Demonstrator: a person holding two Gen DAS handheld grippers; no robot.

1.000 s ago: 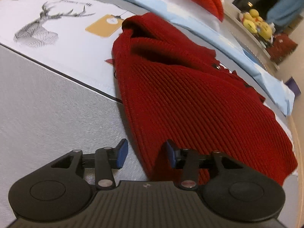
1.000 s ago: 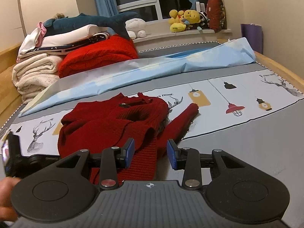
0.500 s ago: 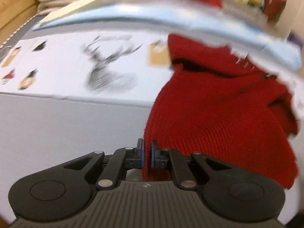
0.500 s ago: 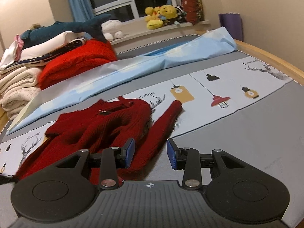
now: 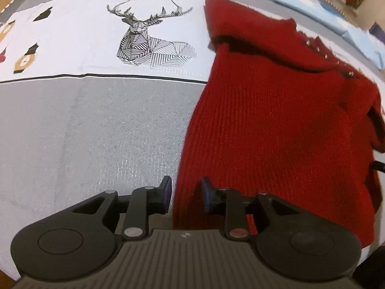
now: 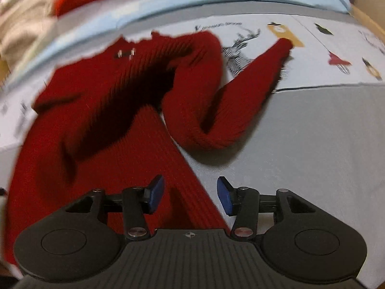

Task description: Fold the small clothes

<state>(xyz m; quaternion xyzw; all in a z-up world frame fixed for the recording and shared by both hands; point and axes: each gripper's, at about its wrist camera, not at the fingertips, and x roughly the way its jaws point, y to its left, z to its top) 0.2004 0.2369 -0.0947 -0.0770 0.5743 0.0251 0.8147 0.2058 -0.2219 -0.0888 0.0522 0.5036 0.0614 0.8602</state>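
Note:
A small red knit sweater (image 5: 276, 120) lies on the bed, its body bunched and one sleeve (image 6: 243, 96) bent out to the right. My left gripper (image 5: 184, 196) is open, its jaws astride the sweater's lower left hem edge. My right gripper (image 6: 190, 196) is open, low over the sweater's lower right hem corner (image 6: 192, 197), which lies between the jaws. Small metal snaps (image 6: 125, 53) show near the collar.
The bed cover (image 5: 96, 125) is grey with a white band printed with a deer (image 5: 149, 41) and lamps. A light blue sheet (image 6: 216, 2) lies across the back, with folded red and beige clothes (image 6: 31, 16) behind it at the left.
My left gripper shut on the hem edge half a second ago and has opened again. My right gripper has dropped down close onto the sweater's right hem. Both views moved nearer the cloth.

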